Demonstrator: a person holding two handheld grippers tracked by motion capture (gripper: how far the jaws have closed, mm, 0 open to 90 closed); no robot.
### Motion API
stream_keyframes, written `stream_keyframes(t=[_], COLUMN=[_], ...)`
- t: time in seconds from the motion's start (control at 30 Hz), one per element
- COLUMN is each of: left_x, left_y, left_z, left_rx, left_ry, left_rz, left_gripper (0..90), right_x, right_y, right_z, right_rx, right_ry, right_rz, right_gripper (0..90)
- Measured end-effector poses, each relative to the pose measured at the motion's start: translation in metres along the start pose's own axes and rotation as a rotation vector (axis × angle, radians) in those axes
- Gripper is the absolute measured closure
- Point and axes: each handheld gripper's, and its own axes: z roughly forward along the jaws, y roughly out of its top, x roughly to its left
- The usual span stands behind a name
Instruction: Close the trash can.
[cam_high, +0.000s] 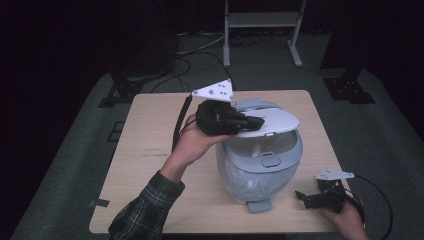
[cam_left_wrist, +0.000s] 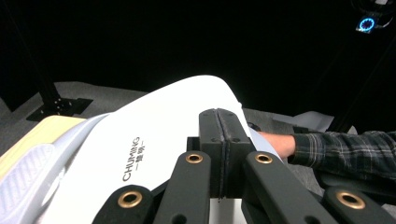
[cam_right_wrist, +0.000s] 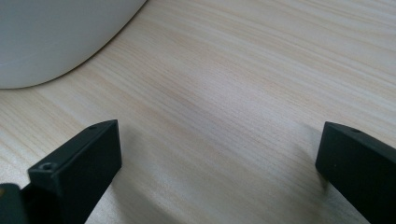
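Between the left gripper's (cam_high: 255, 121) closed jaws: the bin's white lid (cam_high: 270, 121), half raised
Next, I judge, swing it further; right gripper (cam_high: 310, 196) rests gaping on the table (cam_high: 150, 150) beside the bin (cam_high: 257, 172)

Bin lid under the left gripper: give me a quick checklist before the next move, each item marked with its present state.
1. Left gripper shut: ok, jaws closed together in its own view.
2. Left gripper on the lid: ok, its closed tips rest on the white top.
3. Lid fully shut on the bin: not ok, it stands partly raised with a gap at the front.
4. Right gripper clear of the bin: ok, open and empty over the table.
5. Bin's liner seated: cannot tell.
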Motion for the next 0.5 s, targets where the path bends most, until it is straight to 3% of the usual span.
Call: stream_keyframes(t=[0.5], left_x=[-0.013], left_y=[-0.008], left_z=[0.016], left_rx=[0.068], left_ry=[-0.013], left_rz=[0.016], left_gripper=[89.6], right_x=[0.000], right_y=[0.000], right_z=[0.000], right_rx=[0.000], right_ry=[0.000], right_rz=[-0.001], right_gripper=[0.0])
